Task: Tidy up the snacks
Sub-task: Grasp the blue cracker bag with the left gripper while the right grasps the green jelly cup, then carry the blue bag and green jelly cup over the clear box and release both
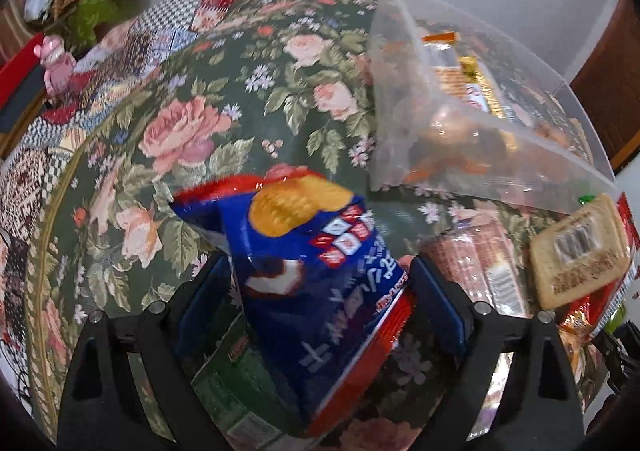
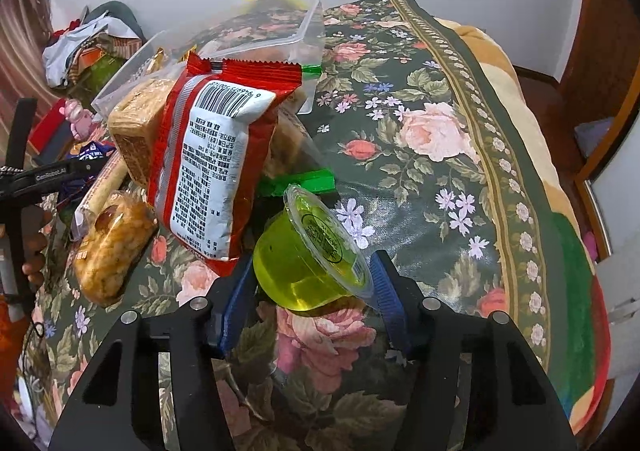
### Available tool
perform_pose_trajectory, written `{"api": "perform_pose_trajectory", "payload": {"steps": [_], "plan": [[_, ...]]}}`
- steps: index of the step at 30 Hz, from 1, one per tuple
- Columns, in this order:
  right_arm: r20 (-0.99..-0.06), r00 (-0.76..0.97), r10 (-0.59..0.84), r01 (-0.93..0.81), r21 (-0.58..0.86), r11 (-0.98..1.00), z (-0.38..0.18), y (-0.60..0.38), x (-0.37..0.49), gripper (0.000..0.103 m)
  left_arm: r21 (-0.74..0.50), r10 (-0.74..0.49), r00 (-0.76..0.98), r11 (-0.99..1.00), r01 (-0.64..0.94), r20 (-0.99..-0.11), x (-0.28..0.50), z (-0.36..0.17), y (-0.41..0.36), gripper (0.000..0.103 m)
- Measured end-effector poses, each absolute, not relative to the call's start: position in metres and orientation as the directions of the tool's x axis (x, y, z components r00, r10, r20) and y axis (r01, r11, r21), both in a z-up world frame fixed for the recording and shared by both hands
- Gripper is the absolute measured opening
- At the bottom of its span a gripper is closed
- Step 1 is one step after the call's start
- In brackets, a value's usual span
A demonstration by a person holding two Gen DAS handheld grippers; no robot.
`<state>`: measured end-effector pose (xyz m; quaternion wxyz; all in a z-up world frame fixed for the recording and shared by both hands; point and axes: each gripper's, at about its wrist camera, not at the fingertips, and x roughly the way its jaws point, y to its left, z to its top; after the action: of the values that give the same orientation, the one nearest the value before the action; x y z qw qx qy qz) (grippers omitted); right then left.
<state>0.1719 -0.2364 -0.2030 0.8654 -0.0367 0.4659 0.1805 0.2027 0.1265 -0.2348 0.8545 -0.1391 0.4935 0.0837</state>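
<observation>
Sitting between the blue pads of the left gripper [image 1: 320, 291], a blue biscuit packet [image 1: 316, 283] tilts up off the floral cloth [image 1: 192, 131]; whether the pads actually press it I cannot tell, since they stand wide on either side. Beneath it lies a green packet [image 1: 236, 379]. In the right wrist view, the right gripper [image 2: 312, 283] has a green jelly cup [image 2: 308, 263] tipped between its pads, which touch its sides. Just beyond the cup, a red packet [image 2: 216, 155] stands with its barcode uppermost, leaning against a wrapped biscuit block [image 2: 136, 123]. A wrapped fried snack [image 2: 112, 247] lies left of it. Farther back, the clear plastic box [image 2: 276, 19] holds more snacks.
</observation>
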Motion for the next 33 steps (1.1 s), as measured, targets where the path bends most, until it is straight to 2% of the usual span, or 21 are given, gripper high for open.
{"api": "perform_pose_trajectory", "payload": {"steps": [1,6,10,12,14,33], "plan": [[-0.819,0.502,0.279,-0.344,0.107,0.933,-0.203,-0.237,0.172,0.054,-0.161,0.002,0.5,0.945,-0.284,-0.866,0.203,-0.236,0.127,0.091],[-0.818,0.503,0.28,-0.336,0.113,0.935,-0.202,-0.237,0.172,0.054,-0.161,-0.003,0.517,0.952,-0.26,-0.856,0.204,-0.233,0.125,0.068],[-0.817,0.501,0.284,-0.331,0.122,0.936,-0.201,-0.238,0.173,0.053,-0.168,-0.01,0.532,0.954,-0.249,-0.847,0.197,-0.229,0.122,0.061],[-0.815,0.502,0.291,-0.328,0.132,0.935,-0.199,-0.239,0.173,0.053,-0.155,0.002,0.545,0.958,-0.243,-0.839,0.191,-0.224,0.12,0.051],[-0.809,0.51,0.293,-0.327,0.133,0.936,-0.196,-0.24,0.171,0.053,-0.154,0.0,0.551,0.96,-0.232,-0.834,0.185,-0.219,0.12,0.045],[-0.731,0.606,0.313,-0.342,0.115,0.932,-0.138,-0.244,0.161,0.053,-0.152,-0.009,0.672,0.976,-0.154,-0.74,0.13,-0.143,0.095,0.043]]}}
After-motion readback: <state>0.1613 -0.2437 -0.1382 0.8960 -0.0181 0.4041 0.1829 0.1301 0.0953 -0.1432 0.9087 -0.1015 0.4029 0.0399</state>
